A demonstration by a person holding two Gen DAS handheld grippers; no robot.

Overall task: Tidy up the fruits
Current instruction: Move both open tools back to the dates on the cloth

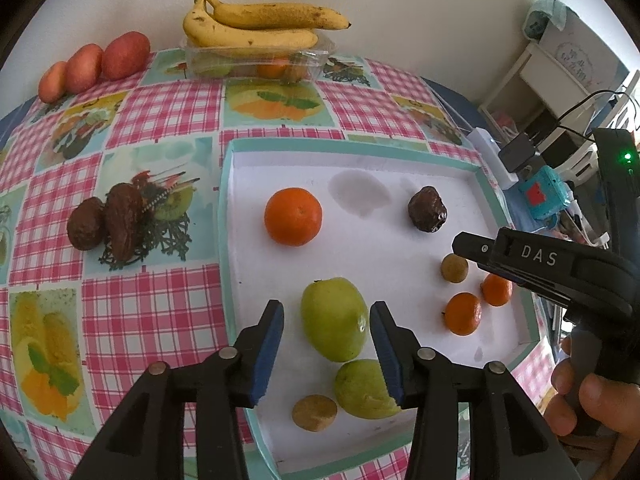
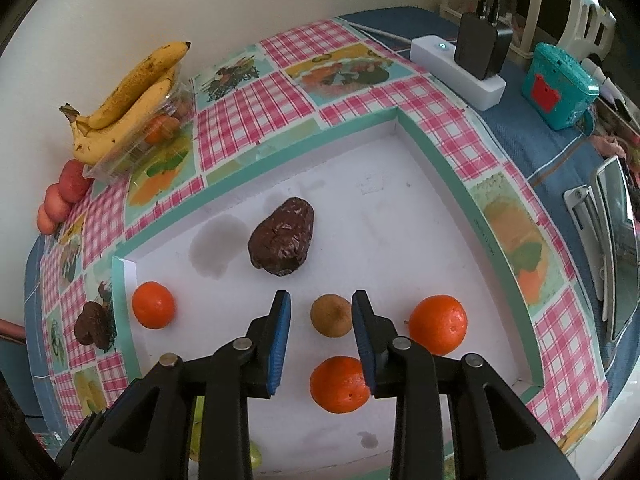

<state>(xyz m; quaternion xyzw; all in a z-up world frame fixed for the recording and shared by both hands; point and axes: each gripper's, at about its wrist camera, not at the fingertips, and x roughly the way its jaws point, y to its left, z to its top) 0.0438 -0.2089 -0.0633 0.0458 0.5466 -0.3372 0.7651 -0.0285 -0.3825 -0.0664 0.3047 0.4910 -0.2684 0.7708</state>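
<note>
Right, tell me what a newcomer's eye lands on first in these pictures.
First, the white tray with a teal rim on the pink checked tablecloth, dotted with oranges, green fruit and one dark wrinkled fruit. Next, the bananas stacked on a clear plastic box at the far edge by the wall. Up close, the left gripper stands open around a green fruit, and the right gripper hangs open over the small oranges.

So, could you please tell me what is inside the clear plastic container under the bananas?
Through the clear plastic container, orange fruit and something greenish show. The bananas lying on top and the glare on the plastic hide the rest, so no count is possible.
</note>
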